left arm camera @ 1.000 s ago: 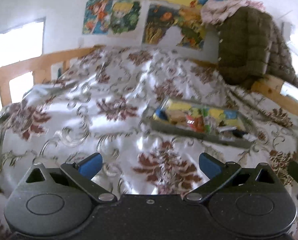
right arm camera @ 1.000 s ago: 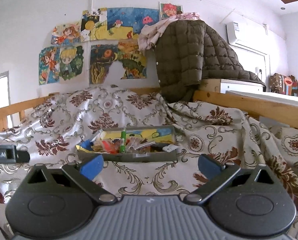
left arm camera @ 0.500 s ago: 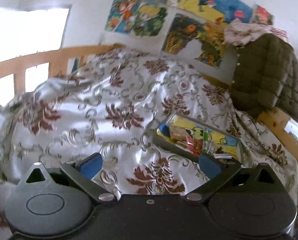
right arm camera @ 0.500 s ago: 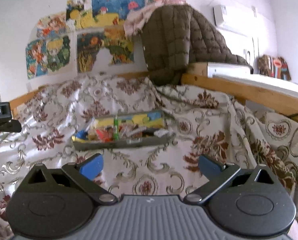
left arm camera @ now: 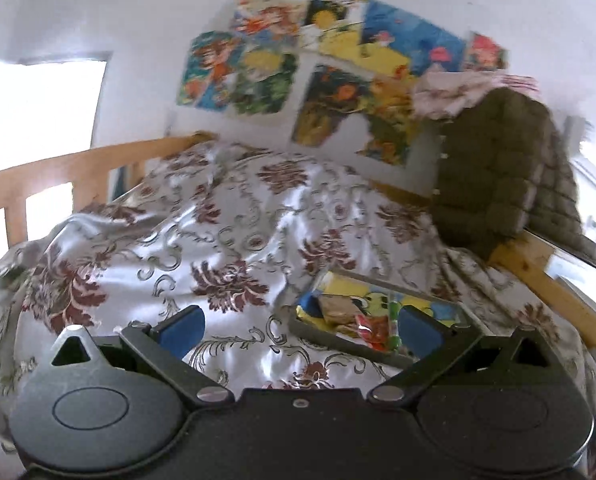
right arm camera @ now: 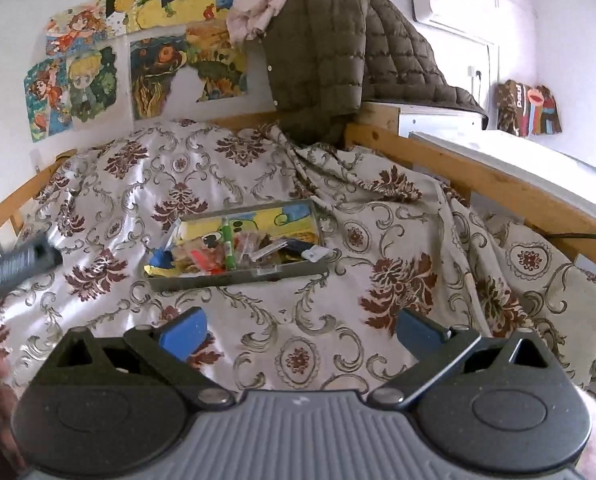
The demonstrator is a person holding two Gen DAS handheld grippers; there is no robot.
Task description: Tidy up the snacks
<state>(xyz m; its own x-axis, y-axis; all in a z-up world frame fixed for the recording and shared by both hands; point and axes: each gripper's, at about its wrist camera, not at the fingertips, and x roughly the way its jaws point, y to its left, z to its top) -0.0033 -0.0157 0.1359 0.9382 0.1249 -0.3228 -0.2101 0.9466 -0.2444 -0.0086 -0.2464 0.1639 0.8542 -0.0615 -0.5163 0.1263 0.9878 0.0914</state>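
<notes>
both my grippers, left [left arm camera: 300,330] and right [right arm camera: 302,330], closer to snack tray [right arm camera: 233,278] than 1 s ago | jaws released, empty | grasp still pending

Legible text was limited to "Paul" on the brown paper bag [right arm camera: 528,108], far right.

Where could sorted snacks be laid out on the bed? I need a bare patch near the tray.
The bedspread lies bare between the tray and the right tool, and again left of the tray towards the wooden rail. The tray itself is crowded with wrappers. Behind it, folds rise to the jacket.
</notes>
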